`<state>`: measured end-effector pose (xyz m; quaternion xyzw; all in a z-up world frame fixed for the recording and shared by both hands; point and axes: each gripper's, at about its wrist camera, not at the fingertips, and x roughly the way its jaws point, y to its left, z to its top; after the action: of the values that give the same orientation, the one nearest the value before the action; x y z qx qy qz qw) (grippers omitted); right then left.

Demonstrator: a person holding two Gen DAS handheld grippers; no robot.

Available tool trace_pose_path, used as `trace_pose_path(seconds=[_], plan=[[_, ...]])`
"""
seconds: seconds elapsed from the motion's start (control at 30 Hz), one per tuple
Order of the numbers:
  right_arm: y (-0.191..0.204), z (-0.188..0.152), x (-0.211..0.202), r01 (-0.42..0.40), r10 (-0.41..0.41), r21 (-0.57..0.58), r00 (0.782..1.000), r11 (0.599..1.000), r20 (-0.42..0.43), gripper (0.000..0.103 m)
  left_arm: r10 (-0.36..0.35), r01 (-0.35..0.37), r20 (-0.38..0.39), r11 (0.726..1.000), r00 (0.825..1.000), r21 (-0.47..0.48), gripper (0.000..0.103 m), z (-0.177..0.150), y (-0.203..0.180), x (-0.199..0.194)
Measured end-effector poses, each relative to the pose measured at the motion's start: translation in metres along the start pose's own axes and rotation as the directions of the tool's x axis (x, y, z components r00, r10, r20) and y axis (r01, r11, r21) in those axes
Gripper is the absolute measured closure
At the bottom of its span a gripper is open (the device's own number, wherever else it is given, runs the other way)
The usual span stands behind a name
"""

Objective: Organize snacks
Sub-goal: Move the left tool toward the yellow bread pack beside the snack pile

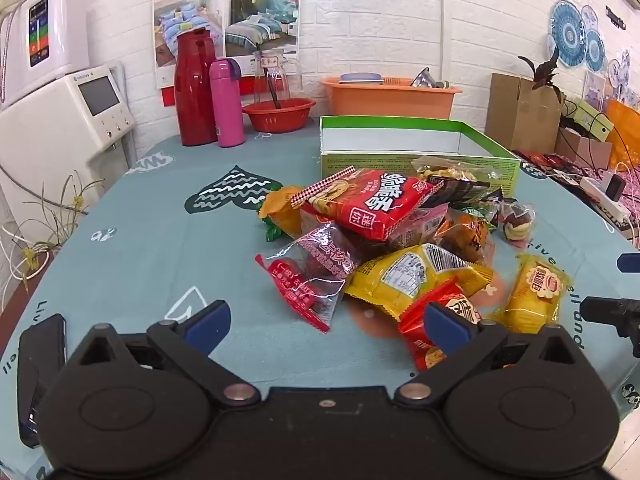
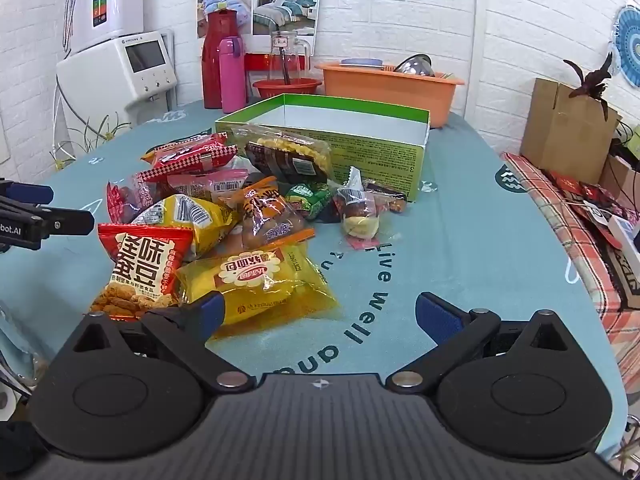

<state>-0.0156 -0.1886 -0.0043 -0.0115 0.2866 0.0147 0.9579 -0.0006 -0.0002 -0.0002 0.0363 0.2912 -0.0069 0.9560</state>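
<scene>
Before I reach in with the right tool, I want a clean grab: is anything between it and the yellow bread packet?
Nothing visible: the open right tool faces bare tablecloth, with the yellow bread packet unobstructed just ahead, left.

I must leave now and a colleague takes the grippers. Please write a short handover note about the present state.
Left gripper: open, empty, low over the table before the snack pile.
Right gripper: open, empty, near the yellow bread packet.
Snacks: all heaped on the tablecloth, in front of the green box.
Done: nothing visible in the box from here.
Left: move the packets into the box.
</scene>
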Motion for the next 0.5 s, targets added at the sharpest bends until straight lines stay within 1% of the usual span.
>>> trace_pose_path(seconds=[0.03,0.2,0.23,0.37,0.5], plan=[[-0.001,-0.001,0.0,-0.012,0.012,0.019,1.0,1.0,0.01,0.0,0.0,0.0,-0.001,1.0,1.0,-0.002,0.0,0.0,0.0,0.0],[0.001,-0.002,-0.002,-0.009,0.009,0.002,1.0,1.0,0.009,0.0,0.0,0.0,-0.001,1.0,1.0,-0.007,0.0,-0.002,-0.004,-0.003],[0.005,-0.002,-0.001,-0.007,0.007,0.002,1.0,1.0,0.011,0.0,-0.015,0.015,-0.01,1.0,1.0,-0.016,0.0,0.002,0.001,-0.005],[0.006,-0.001,-0.003,-0.009,0.009,0.002,1.0,1.0,0.008,0.0,-0.022,0.022,-0.013,1.0,1.0,-0.017,0.0,0.006,0.001,-0.011],[0.007,-0.004,-0.003,-0.011,0.011,0.005,1.0,1.0,0.009,0.0,-0.02,0.02,-0.011,1.0,1.0,-0.016,0.0,0.0,0.0,-0.007]])
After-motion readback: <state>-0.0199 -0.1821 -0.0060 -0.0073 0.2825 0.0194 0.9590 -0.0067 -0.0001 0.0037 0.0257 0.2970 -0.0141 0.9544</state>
